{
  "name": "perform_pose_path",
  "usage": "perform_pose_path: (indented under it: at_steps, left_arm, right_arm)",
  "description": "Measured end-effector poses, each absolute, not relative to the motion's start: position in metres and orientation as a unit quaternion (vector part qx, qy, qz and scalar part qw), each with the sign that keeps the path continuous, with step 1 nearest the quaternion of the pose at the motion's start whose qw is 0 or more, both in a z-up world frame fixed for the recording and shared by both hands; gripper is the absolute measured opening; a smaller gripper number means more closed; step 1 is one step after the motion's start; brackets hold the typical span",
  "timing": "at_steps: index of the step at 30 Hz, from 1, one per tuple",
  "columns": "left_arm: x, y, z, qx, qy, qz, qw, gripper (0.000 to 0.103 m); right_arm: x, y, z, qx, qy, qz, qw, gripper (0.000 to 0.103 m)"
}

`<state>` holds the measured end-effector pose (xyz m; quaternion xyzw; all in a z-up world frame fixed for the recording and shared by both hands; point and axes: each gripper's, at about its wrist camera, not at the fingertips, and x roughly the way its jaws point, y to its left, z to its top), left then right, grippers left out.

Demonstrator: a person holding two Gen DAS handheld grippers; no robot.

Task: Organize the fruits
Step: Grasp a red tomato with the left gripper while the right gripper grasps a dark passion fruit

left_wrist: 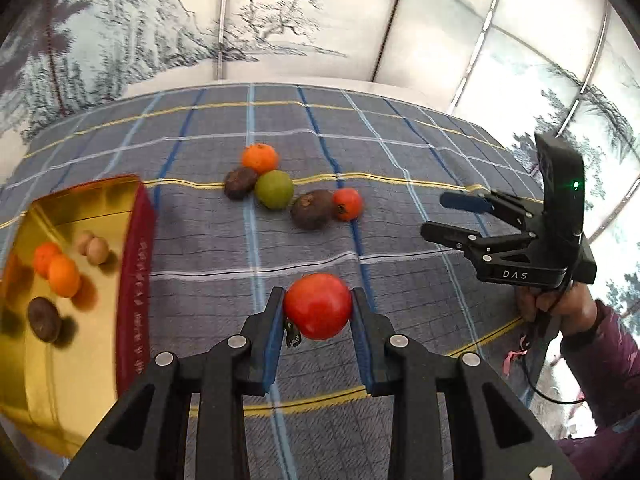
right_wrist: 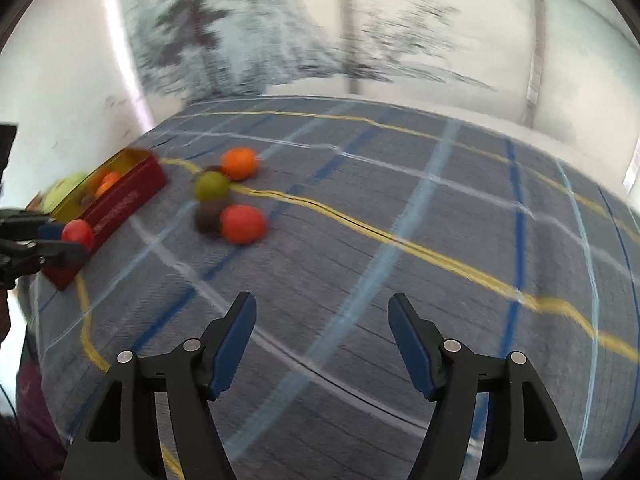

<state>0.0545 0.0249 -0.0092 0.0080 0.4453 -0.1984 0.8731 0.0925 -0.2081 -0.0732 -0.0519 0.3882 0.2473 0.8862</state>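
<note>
My left gripper (left_wrist: 318,306) is shut on a red tomato-like fruit (left_wrist: 318,306) and holds it above the plaid cloth, right of the gold tin (left_wrist: 80,208) with red sides. The tin holds two oranges (left_wrist: 58,270), a dark fruit (left_wrist: 44,318) and small tan fruits (left_wrist: 96,249). A loose cluster lies on the cloth: an orange (left_wrist: 260,157), a green fruit (left_wrist: 274,189), two dark fruits (left_wrist: 312,209) and a small red fruit (left_wrist: 348,204). My right gripper (right_wrist: 322,336) is open and empty over bare cloth; it also shows in the left wrist view (left_wrist: 452,218).
The table is covered by a grey-blue plaid cloth (left_wrist: 400,152). A painted screen (left_wrist: 280,20) stands behind the table. The person's hand and purple sleeve (left_wrist: 592,344) are at the right. The right wrist view is motion-blurred.
</note>
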Motion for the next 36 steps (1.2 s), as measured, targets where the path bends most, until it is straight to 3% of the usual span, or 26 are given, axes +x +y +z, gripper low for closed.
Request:
perform_pose_path:
  at_steps: [21,23,24,36]
  left_arm:
    - [0.042,0.042,-0.002,-0.015,0.440,-0.179,0.880,0.028]
    - [0.043,0.045,-0.002,-0.018,0.440,-0.177,0.880,0.028]
    - [0.042,0.046,-0.002,-0.020,0.440,-0.176,0.881,0.028]
    - [0.021,0.087,0.007,-0.057,0.424,-0.133,0.894,0.028]
  right_arm:
    - [0.157,-0.097,-0.087,-0.183,0.387,0.381,0.820,0.068]
    - [0.164,-0.091,-0.095,-0.194,0.402,0.383,0.809,0.048]
    - [0.166,-0.089,-0.096,-0.197,0.405,0.382,0.807,0.043]
    - [0.077,-0.085,-0.063,-0.107,0.353,0.424,0.827,0.043]
